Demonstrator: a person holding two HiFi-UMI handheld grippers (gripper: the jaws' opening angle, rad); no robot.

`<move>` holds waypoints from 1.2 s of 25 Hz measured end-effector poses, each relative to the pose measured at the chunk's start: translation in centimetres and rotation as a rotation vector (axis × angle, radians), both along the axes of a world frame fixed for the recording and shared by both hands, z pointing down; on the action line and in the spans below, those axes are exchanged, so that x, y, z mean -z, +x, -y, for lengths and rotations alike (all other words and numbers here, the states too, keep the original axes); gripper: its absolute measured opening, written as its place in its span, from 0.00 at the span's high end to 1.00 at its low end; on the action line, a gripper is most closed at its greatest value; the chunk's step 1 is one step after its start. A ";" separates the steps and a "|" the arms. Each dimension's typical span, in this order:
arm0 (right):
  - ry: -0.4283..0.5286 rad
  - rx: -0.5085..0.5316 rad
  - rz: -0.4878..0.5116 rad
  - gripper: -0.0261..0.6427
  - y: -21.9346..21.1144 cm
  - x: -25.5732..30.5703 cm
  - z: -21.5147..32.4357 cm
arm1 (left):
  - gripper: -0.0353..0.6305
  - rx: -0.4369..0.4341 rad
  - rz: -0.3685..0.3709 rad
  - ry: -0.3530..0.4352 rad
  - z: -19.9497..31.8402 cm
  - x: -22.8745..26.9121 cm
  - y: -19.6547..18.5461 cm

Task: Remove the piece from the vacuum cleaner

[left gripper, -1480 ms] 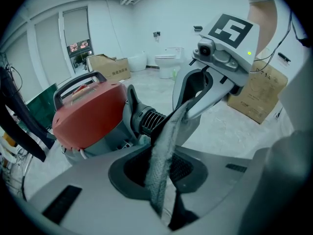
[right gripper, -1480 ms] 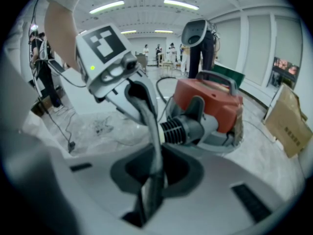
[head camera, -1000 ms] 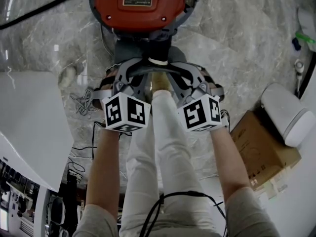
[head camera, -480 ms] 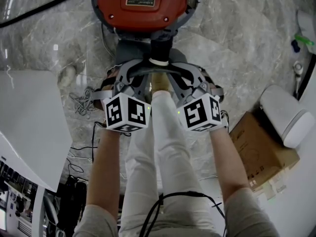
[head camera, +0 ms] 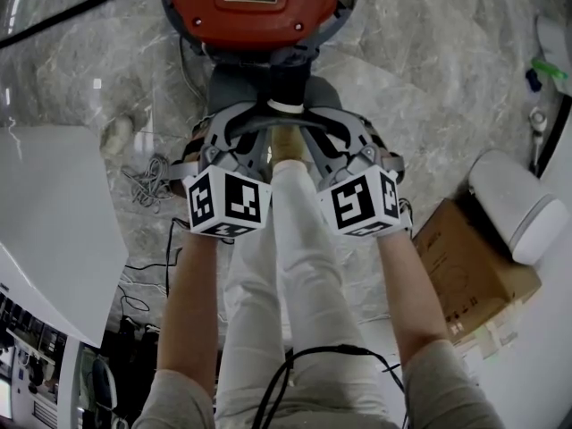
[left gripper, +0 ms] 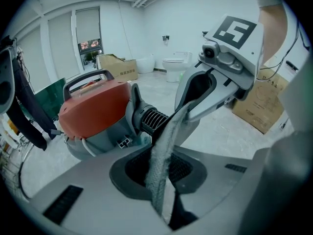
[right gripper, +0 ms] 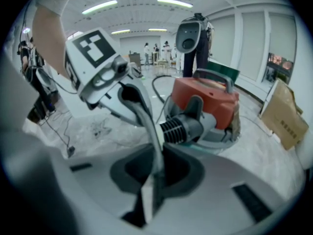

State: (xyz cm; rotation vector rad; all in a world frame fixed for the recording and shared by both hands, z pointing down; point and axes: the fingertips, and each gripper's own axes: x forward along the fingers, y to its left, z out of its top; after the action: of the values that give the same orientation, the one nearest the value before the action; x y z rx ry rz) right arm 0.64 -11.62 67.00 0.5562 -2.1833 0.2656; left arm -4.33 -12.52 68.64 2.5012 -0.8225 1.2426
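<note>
Left gripper, right gripper: jaws nearly together, pinching hose cuff on red vacuum cleaner at 12 o'clock; cuff ribs only in gripper views.

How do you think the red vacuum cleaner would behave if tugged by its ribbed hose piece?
The vacuum cleaner would probably slide toward the pull, since it stands on a polished marble floor. Its bulky body and carry handle suggest some weight. The ribbed hose piece may flex slightly.

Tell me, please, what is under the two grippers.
Under the left gripper and right gripper show the person's legs and the marble floor. From above, they cover the near end of the vacuum cleaner's black fitting.
</note>
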 end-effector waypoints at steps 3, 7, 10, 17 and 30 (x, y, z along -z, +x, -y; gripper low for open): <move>-0.005 -0.015 0.004 0.89 -0.2 0.3 -0.1 | 0.84 -0.005 0.019 -0.002 0.1 0.3 -0.2; -0.001 -0.021 -0.001 0.89 -0.4 0.4 -0.3 | 0.85 -0.033 0.039 0.009 0.0 0.5 -0.5; 0.004 -0.001 -0.006 0.89 -0.5 0.2 -0.3 | 0.85 -0.056 0.044 0.024 0.1 0.3 -0.5; 0.054 0.044 -0.033 0.89 -0.1 -0.3 -0.3 | 0.85 -0.039 0.009 0.014 -0.2 -0.1 -0.2; 0.059 -0.021 -0.029 0.89 -0.7 0.4 -0.8 | 0.88 0.019 -0.008 0.003 -0.6 0.5 -0.9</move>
State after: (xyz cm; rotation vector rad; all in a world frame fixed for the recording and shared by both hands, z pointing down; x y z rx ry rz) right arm -0.06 -10.78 66.59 0.6130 -2.1635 0.2031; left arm -5.28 -11.95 68.12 2.4930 -0.8449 1.2250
